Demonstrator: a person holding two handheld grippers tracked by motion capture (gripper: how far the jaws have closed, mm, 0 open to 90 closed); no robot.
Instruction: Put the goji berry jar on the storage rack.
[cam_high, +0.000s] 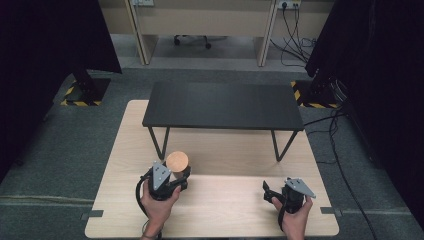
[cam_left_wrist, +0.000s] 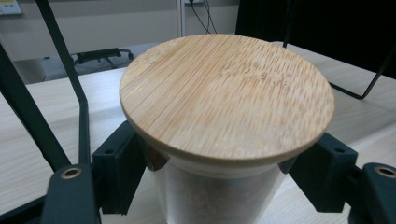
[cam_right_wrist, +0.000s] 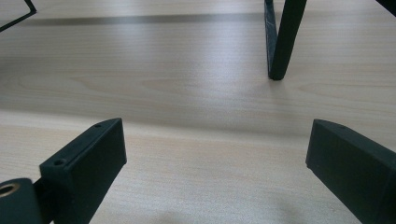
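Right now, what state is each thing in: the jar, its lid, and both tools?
Jar: upright on the light wooden table, held between the left tool's jaws.
Bamboo lid: on the jar, closed.
Left tool: shut on the jar.
Right tool: open, empty, over bare tabletop.

lid (cam_left_wrist: 226, 95): striped bamboo, matt | jar (cam_left_wrist: 215, 196): frosted glass | table (cam_right_wrist: 196, 84): pale smooth wood

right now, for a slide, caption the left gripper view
Left gripper closed on a clear jar with a round bamboo lid, on a light wooden table.
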